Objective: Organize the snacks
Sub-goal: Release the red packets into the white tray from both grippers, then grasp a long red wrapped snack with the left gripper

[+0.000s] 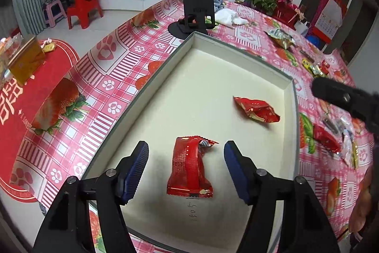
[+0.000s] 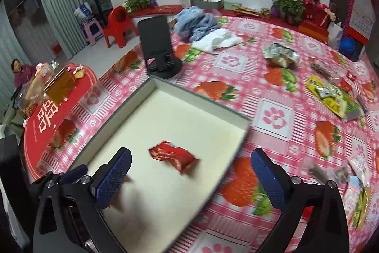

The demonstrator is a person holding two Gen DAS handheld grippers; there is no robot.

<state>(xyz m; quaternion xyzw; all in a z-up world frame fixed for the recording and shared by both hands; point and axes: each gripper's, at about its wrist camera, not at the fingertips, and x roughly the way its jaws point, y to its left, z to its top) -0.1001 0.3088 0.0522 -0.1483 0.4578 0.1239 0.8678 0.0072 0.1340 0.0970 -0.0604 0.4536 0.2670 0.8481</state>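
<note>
Hovering over the white box, left gripper with blue pads spread, nothing pinched; red snack packet lying flat on the box floor between the pads but clear of both, long axis running roughly along the pointing line, crimped end nearest the camera. Sitting further in, toward the right wall of the box, second red packet, crumpled, long axis slanting across the floor; seen from the right wrist as the blurred red packet just ahead of the right gripper. Standing very wide, right gripper also empty, one pad over the box floor, the other out past the box rim over the strawberry tablecloth.

Judging both packets as already deposited, so turning next to the loose snacks: small heap of wrappers near the table edge on the right, just beside the right gripper's outer finger; yellow-green packets and a silver crumpled bag further out. Clearly the nearer hand for these, the right; well apart from them, the left, with the box's right wall in between.

Offering open cloth between box rim and heap, enough for a sideways swing; worth minding, the raised rim on the way back, the phone stand at the box's far corner, and the other gripper's dark body crossing the left view's right side
</note>
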